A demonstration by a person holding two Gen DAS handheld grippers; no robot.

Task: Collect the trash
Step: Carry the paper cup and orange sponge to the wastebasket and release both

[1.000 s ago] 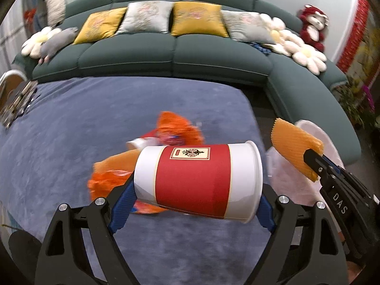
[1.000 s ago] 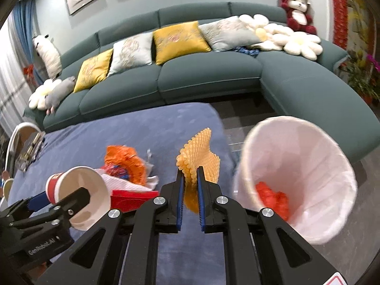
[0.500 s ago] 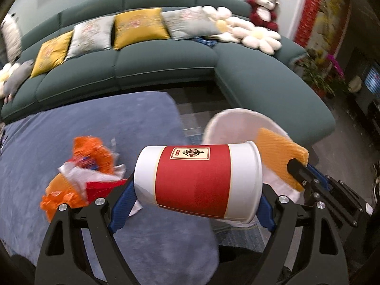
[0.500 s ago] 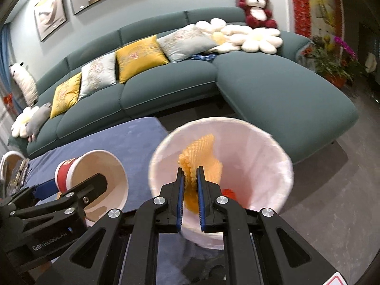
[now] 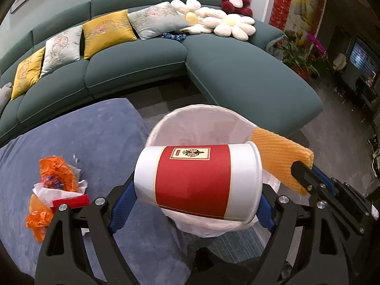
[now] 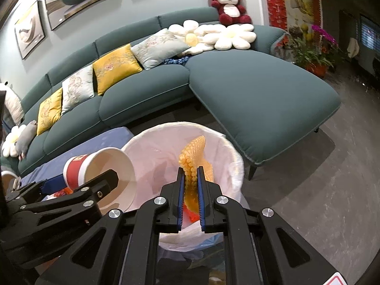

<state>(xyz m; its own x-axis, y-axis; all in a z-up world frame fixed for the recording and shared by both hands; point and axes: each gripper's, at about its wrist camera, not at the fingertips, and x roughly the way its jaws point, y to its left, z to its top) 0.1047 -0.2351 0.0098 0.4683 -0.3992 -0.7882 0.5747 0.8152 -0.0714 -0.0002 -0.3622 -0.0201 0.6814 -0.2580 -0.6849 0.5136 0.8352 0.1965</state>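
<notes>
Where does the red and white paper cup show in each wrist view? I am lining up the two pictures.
Left wrist view: the red and white paper cup lies sideways at centre, clamped in the left gripper.
Right wrist view: the cup sits lower left, its open mouth facing the camera.
Shared landmark: the white-lined trash bin, just beyond the cup in both.

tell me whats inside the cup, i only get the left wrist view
Observer: The right wrist view looks into the paper cup: it appears empty.
Operator: is the net over the bin
Observer: Yes, the right tool pinches the orange foam net above the white-lined bin.
Operator: anything in the bin
Observer: An orange-red scrap shows low inside it, under the net.
</notes>
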